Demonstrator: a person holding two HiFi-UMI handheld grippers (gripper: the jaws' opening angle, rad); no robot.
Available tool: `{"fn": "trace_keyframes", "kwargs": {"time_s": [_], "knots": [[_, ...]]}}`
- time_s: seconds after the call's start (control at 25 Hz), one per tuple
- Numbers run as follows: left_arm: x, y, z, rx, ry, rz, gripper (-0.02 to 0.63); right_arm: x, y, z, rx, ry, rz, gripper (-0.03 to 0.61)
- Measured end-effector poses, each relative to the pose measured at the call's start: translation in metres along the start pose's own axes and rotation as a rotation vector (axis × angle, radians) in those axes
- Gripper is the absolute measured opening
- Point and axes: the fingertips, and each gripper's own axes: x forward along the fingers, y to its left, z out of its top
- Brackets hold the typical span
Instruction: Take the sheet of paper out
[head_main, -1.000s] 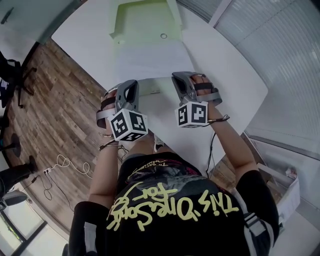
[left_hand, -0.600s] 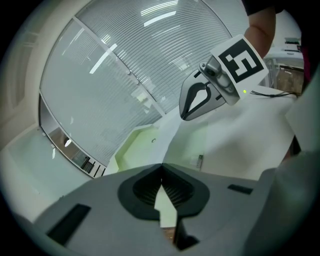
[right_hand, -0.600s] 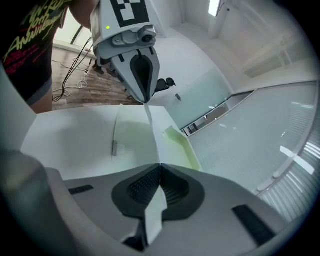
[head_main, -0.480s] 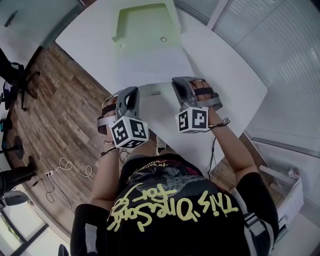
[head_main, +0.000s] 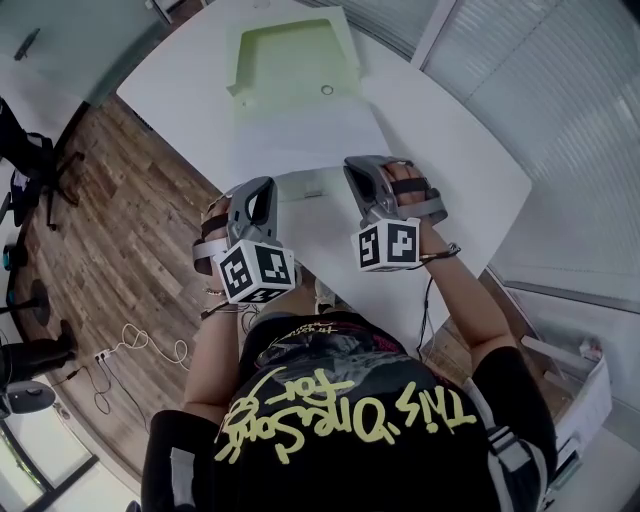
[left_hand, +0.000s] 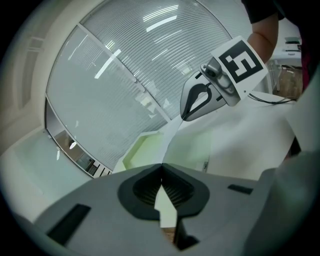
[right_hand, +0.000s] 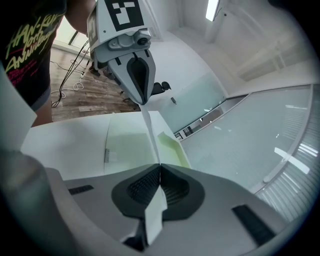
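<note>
Over the near worktop, the left gripper and right gripper, jaws clamped on the sheet of paper, have lifted its near edge a little, so it seems to be sliding out of the far green folder.

White sheet of paper, pale green folder, black-and-white marker cubes.

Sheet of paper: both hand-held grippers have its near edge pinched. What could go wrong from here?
1. The left hand-held gripper and right hand-held gripper each clamp only a narrow strip of the sheet of paper; uneven pulling could tear it or let it slip.
2. Its far end seems to lie at the mouth of the green folder, so it may drag that folder across the table.
</note>
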Motion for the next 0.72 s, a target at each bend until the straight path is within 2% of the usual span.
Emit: {"fn": "trace_keyframes", "kwargs": {"time_s": [0.72], "knots": [[-0.016, 0.030, 0.025, 0.004, -0.051, 0.068, 0.008, -0.012, -0.040, 0.016, 0.011, -0.044, -0.074, 0.009]]}}
